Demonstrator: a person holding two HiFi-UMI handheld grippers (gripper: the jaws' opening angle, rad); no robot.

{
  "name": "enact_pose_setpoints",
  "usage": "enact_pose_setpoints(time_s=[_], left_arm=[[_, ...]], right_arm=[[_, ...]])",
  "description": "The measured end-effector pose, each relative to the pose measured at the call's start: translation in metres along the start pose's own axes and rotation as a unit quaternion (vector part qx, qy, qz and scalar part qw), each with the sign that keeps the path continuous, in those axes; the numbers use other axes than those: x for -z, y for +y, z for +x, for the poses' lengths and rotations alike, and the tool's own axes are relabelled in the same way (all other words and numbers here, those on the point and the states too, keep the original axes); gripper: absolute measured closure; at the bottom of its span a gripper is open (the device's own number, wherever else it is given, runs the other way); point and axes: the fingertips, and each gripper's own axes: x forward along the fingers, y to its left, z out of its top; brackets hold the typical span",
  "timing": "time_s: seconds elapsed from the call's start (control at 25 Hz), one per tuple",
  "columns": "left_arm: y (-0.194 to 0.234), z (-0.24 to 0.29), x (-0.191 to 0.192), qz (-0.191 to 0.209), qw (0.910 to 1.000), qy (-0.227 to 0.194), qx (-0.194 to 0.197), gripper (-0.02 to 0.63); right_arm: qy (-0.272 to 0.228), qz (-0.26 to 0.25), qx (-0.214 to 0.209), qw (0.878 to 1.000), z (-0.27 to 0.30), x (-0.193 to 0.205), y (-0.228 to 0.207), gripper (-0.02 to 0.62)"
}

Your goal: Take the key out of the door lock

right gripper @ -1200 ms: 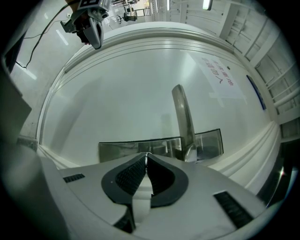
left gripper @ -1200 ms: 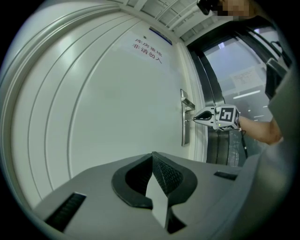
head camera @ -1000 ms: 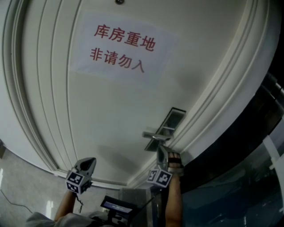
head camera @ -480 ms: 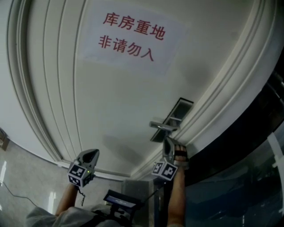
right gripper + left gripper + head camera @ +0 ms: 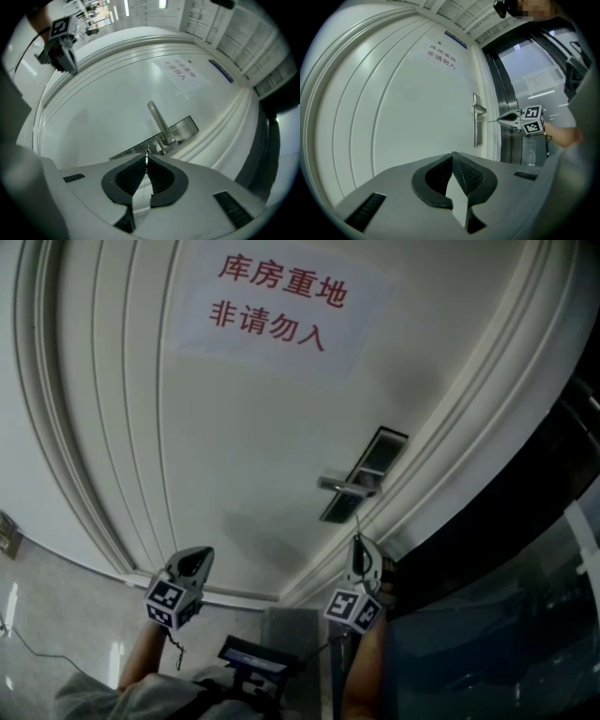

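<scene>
A white door point(image 5: 244, 456) carries a metal lock plate point(image 5: 364, 472) with a lever handle point(image 5: 345, 486). My right gripper point(image 5: 357, 545) hovers just short of the plate, shut on a thin key point(image 5: 356, 527) whose blade pokes out toward the lock, clear of it. In the right gripper view the key point(image 5: 146, 153) shows edge-on between the pads, with the handle point(image 5: 158, 119) beyond. The left gripper view shows the key point(image 5: 493, 120) sticking out of the right gripper point(image 5: 504, 120). My left gripper point(image 5: 200, 554) hangs lower left, away from the door, shut with nothing in it point(image 5: 453, 157).
A paper sign with red characters point(image 5: 272, 301) is stuck high on the door. Raised mouldings point(image 5: 441, 437) frame the door's edge, and a dark glass panel point(image 5: 506, 549) stands to the right. A small device with a screen point(image 5: 251, 655) sits below, by the person's body.
My right gripper has drawn back from the lock plate, rolling as it came, and the key now shows clear of the lock. The left gripper has hardly shifted.
</scene>
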Motion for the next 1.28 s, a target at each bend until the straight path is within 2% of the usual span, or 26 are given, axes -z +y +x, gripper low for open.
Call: enact_pose_setpoints(time_s=[0.12, 0.24, 0.4, 0.56, 0.64, 0.72, 0.88, 1.28], left_arm=[[-0.005, -0.004, -0.002, 0.006, 0.9999, 0.001, 0.011, 0.600], [-0.013, -0.012, -0.001, 0.012, 0.9996, 0.003, 0.024, 0.600], [-0.019, -0.029, -0.002, 0.018, 0.9991, 0.004, 0.038, 0.600], [-0.022, -0.052, -0.004, 0.019, 0.9989, 0.001, 0.042, 0.600], [-0.024, -0.064, -0.004, 0.021, 0.9988, 0.000, 0.045, 0.600], [-0.027, -0.074, -0.003, 0.023, 0.9985, 0.000, 0.050, 0.600], [-0.037, -0.093, 0.000, 0.024, 0.9978, -0.001, 0.061, 0.600], [-0.055, -0.127, 0.009, 0.027, 0.9957, -0.002, 0.089, 0.600]], right_arm=[[-0.016, 0.108, 0.021, 0.994, -0.025, -0.002, 0.006, 0.574], [-0.030, 0.211, 0.027, 0.977, -0.050, 0.001, 0.018, 0.574], [-0.029, 0.366, 0.005, 0.930, -0.082, -0.003, 0.032, 0.574], [-0.028, 0.450, -0.011, 0.893, -0.112, -0.001, 0.052, 0.574], [-0.023, 0.477, -0.014, 0.878, -0.127, -0.003, 0.062, 0.574], [-0.018, 0.492, -0.013, 0.871, -0.141, -0.009, 0.071, 0.574], [-0.016, 0.508, -0.008, 0.861, -0.172, -0.020, 0.088, 0.574], [-0.002, 0.533, -0.003, 0.846, -0.232, -0.048, 0.123, 0.574]])
